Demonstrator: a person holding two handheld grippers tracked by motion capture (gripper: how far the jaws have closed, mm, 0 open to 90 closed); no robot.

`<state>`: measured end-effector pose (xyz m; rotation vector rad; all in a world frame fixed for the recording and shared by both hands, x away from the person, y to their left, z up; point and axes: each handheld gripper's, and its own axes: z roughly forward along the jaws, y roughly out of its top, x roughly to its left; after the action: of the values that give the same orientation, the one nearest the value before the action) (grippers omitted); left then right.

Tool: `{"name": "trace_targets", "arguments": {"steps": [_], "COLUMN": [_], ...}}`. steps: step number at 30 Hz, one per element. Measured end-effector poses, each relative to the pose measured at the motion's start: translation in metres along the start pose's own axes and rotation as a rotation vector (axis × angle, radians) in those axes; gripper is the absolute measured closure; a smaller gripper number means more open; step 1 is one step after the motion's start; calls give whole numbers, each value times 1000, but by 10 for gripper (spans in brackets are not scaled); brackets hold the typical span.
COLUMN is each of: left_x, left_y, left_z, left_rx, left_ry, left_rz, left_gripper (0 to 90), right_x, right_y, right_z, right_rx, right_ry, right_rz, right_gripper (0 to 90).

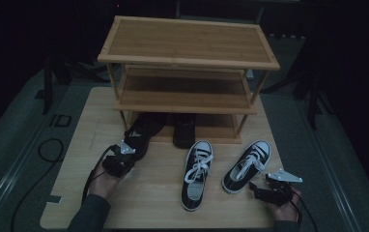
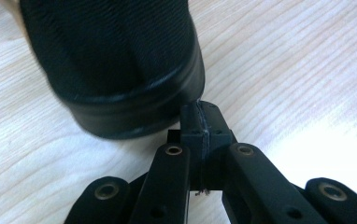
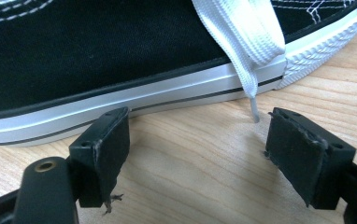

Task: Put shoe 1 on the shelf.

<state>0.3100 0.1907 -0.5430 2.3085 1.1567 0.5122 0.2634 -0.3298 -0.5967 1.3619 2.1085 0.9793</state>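
Nearby, black shoe [image 2: 116,70] against closed hand-held gripper [image 2: 200,122].

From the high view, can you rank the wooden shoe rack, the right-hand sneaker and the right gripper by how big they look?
1. Wooden shoe rack, by far the largest.
2. Right-hand sneaker.
3. Right gripper, though it lies nearer the camera, so this gap is unsure.
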Motion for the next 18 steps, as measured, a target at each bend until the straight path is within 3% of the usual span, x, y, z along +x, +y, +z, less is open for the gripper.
{"name": "trace_targets", "arguments": {"steps": [5, 11, 18], "left_x": [8, 16, 22], "left_y": [-11, -22, -21], "left_z": [-5, 1, 11], "left_rx": [6, 35, 23], "left_ry": [22, 47, 65], "left_rz": [-20, -54, -104], "left_gripper": [900, 900, 900], "right_x": [0, 0, 0], "right_y": [0, 0, 0], "right_z": [0, 0, 0], "right_rx": [0, 0, 0], "right_ry": [0, 0, 0], "right_rz": [0, 0, 0], "right_gripper": [214, 214, 214]}}
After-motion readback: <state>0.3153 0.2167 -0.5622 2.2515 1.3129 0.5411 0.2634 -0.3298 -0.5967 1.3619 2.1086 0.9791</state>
